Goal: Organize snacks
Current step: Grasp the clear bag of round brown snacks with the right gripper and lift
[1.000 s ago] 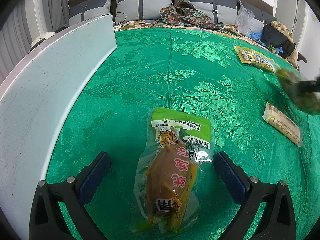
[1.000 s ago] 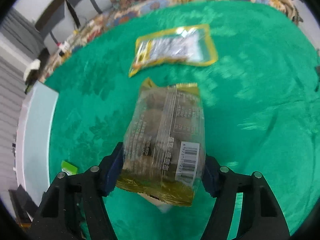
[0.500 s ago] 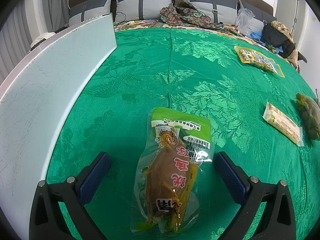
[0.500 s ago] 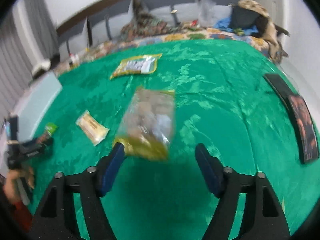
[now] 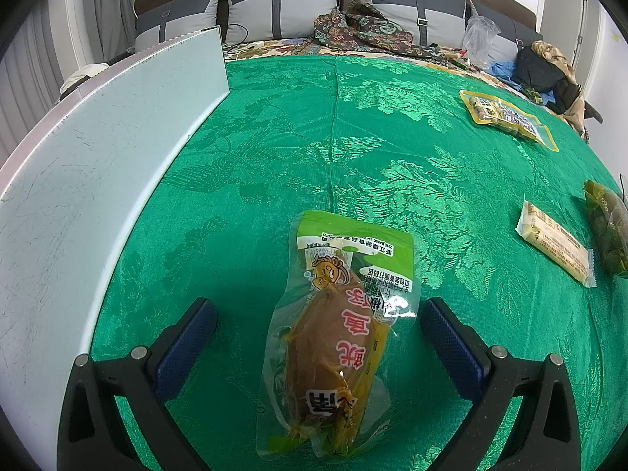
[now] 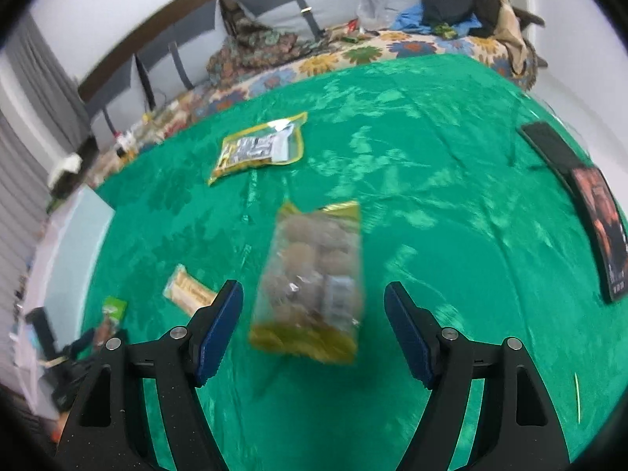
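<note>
1. The left gripper (image 5: 318, 337) has its jaws wide open. One green-topped pouch (image 5: 337, 337) with a brown snack inside lies flat between them, and neither pad touches it; a strip of cloth shows on each side.
2. The right gripper (image 6: 314, 329) also stands with its jaws well apart, having just been opening. One clear bag of round brown snacks (image 6: 314, 278), with a yellow border, lies on the cloth between and a little ahead of the pads, free of both. This view is blurred.
3. I count four snack packs in all: the green-topped pouch, the bag of round snacks, one pale bar wrapper (image 5: 557, 247) and one yellow-edged flat pack (image 5: 506, 117).
4. In the left wrist view the bar wrapper lies to the right of the pouch, well apart from it, and the bag of round snacks is just beside the wrapper at the right border. The yellow-edged pack is far back on the right.
5. All lie on the green cloth (image 5: 314, 137) that covers the bed. The middle of the cloth is open and gives free room.
6. On the left side one white board (image 5: 98, 165) stands along the edge of the cloth, near the left pad.
7. On the right side, in the right wrist view, two dark flat things (image 6: 581, 204) lie at the edge of the cloth.
8. Grey cushions (image 5: 282, 4) stand at the far end.
</note>
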`<action>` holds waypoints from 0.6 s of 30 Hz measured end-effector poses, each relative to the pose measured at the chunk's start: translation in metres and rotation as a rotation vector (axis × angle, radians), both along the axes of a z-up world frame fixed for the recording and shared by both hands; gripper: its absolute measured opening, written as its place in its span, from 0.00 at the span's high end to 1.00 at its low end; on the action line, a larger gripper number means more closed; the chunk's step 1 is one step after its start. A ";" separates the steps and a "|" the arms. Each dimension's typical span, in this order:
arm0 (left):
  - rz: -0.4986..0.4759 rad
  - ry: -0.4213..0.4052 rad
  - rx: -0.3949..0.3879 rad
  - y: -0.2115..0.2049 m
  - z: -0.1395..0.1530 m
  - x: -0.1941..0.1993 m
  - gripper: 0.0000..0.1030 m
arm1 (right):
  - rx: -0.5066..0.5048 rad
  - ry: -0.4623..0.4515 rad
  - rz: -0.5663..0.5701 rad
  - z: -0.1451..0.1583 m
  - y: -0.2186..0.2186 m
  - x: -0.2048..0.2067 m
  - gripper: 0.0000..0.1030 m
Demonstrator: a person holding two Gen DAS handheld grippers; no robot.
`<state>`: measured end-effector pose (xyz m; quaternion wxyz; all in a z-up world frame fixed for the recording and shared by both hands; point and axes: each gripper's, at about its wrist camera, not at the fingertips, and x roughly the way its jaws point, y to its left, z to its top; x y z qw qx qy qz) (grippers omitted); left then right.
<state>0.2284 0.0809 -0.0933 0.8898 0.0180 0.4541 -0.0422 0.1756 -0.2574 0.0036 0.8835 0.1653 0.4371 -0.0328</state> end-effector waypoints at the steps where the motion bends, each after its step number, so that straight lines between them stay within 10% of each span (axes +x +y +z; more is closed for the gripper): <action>1: 0.000 0.000 0.000 0.000 0.000 0.000 0.00 | -0.024 0.022 0.005 -0.006 0.006 0.006 0.25; 9: 0.000 0.000 0.000 0.000 0.000 0.000 0.00 | -0.127 0.162 -0.016 -0.059 0.021 0.034 0.18; 18: 0.000 0.000 0.000 0.000 0.000 0.000 0.00 | -0.224 0.067 0.033 -0.063 0.024 0.025 0.14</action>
